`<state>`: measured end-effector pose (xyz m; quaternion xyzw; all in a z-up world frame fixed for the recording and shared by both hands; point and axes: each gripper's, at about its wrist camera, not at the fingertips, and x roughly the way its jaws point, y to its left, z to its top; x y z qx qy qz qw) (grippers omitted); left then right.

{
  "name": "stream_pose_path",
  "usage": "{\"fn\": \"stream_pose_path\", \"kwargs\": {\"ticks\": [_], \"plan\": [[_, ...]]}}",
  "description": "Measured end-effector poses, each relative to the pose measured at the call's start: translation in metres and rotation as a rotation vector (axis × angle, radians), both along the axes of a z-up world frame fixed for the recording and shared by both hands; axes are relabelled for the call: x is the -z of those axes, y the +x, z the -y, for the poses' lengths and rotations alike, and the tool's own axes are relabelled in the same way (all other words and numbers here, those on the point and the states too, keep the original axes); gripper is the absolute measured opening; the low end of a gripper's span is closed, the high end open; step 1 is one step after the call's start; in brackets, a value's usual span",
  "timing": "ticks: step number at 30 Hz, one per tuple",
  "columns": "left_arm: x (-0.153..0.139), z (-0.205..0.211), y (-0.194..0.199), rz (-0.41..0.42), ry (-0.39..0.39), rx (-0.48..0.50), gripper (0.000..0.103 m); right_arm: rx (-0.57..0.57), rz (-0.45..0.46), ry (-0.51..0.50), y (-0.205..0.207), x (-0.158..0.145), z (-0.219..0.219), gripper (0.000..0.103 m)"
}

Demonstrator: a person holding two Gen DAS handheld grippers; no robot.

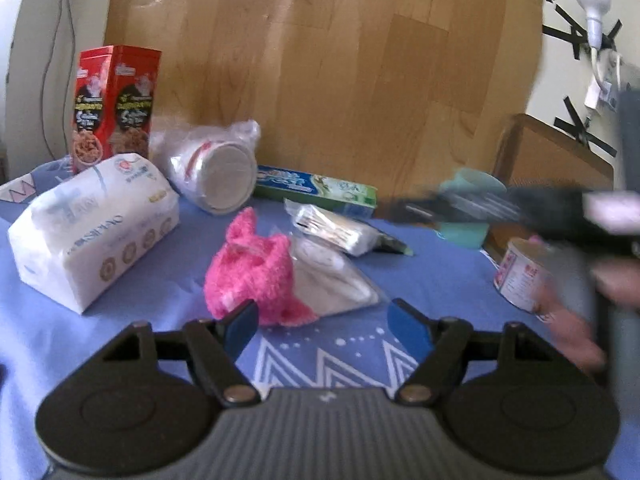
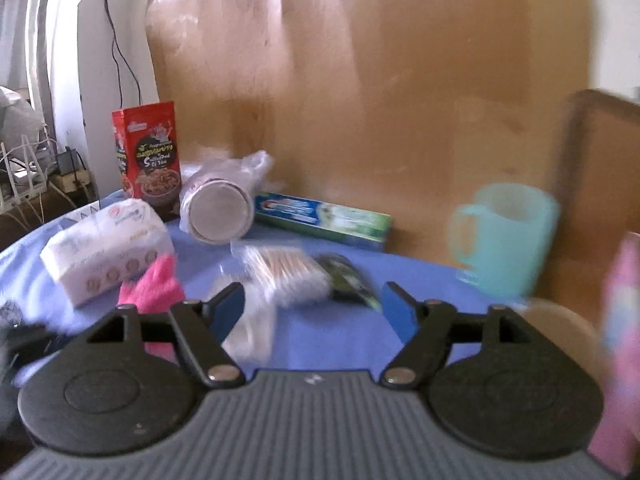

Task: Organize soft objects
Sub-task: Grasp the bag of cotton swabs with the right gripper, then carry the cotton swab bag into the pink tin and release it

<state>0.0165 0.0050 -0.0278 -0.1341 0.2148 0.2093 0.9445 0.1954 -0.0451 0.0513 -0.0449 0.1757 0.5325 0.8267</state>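
Snack box (image 1: 114, 104) — toothpaste (image 1: 316, 190) — mug (image 2: 506, 240).

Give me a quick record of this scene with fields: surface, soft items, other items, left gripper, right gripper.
surface: blue patterned tablecloth
soft items: pink fluffy cloth; tissue pack; bagged white cloth; cotton swab bag
other items: red snack box; bagged paper cups; toothpaste box; teal mug; small can
left gripper: jaws open, empty, just short of the pink cloth
right gripper: jaws open, empty, facing the swab bag
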Motion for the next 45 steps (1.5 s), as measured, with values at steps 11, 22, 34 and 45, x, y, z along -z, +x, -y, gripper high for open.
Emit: {"fn": "stream_pose_path", "kwargs": {"ticks": [11, 22, 34, 45], "plan": [[0.0, 0.005, 0.002, 0.02, 0.004, 0.031, 0.073, -0.032, -0.041, -0.176, 0.014, 0.021, -0.038, 0.048], [0.001, 0.002, 0.005, 0.057, -0.154, 0.272, 0.061, 0.015, 0.119, -0.211, -0.079, 0.053, 0.142, 0.049], [0.009, 0.084, 0.037, -0.127, -0.249, 0.506, 0.04, 0.075, 0.077, -0.125, -0.098, 0.078, 0.19, 0.052], [-0.067, 0.176, 0.1, -0.021, -0.044, 0.649, 0.047, 0.355, 0.165, 0.103, -0.074, 0.046, 0.257, 0.049]]}}
